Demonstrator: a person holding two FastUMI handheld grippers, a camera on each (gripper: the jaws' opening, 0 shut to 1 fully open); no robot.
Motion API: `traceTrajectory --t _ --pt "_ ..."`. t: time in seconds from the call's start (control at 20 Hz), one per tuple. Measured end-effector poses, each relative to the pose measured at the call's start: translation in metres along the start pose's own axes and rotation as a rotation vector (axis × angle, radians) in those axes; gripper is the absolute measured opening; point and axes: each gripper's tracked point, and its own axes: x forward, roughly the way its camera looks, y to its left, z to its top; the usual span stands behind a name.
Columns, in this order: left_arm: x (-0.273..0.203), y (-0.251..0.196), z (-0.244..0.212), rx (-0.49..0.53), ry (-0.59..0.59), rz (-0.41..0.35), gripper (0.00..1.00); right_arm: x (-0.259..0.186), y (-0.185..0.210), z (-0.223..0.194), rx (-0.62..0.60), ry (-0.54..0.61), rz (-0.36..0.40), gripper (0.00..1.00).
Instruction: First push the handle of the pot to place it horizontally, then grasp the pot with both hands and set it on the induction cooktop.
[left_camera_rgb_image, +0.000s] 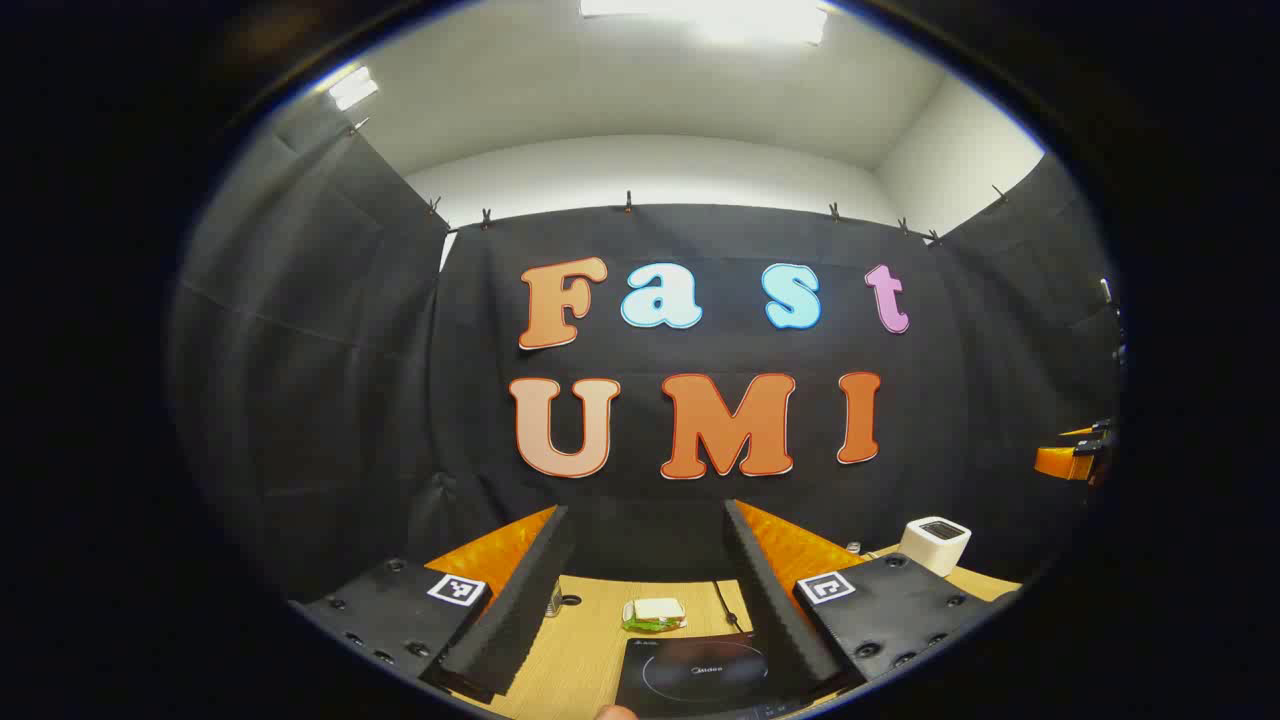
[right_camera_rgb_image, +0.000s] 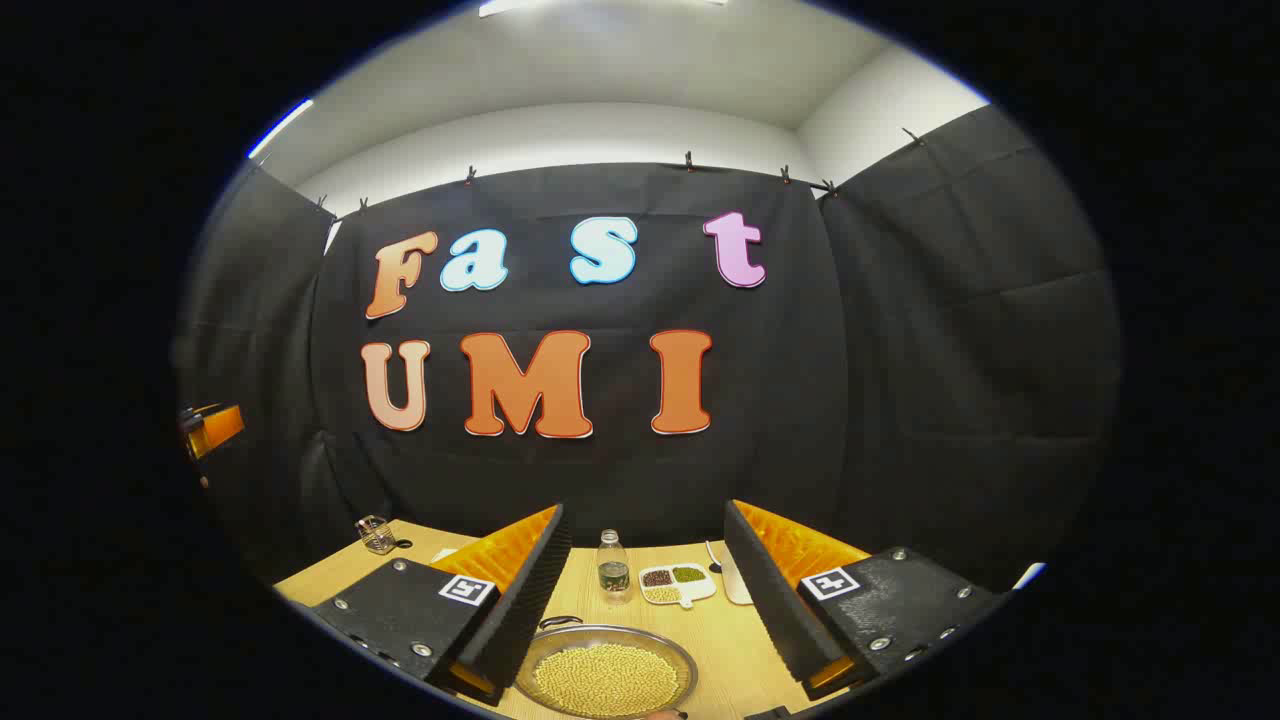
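The pot (right_camera_rgb_image: 612, 672) is a shallow metal pan full of small yellow beans, on the wooden table low in the right gripper view. A thin dark loop handle (right_camera_rgb_image: 560, 622) lies at its far left rim. My right gripper (right_camera_rgb_image: 646, 508) hangs open above and in front of it, with the pot showing between its fingers and nothing held. The black induction cooktop (left_camera_rgb_image: 700, 675) lies on the table low in the left gripper view. My left gripper (left_camera_rgb_image: 645, 510) is open above it, and it holds nothing. Each gripper shows as an orange shape at the edge of the other's view.
Behind the cooktop lie a green and yellow sponge (left_camera_rgb_image: 655, 613) and a black cable (left_camera_rgb_image: 725, 600); a white box (left_camera_rgb_image: 935, 543) stands to the right. Behind the pot are a small bottle (right_camera_rgb_image: 613, 570), a divided dish of beans (right_camera_rgb_image: 675, 583) and a glass jar (right_camera_rgb_image: 377, 535) at the far left.
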Motion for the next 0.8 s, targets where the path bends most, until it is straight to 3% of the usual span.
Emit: traceTrajectory --t 0.8 --pt "-0.015 0.004 0.011 -0.018 -0.038 -0.008 0.99 -0.009 0.010 -0.003 -0.018 0.002 0.023 0.96"
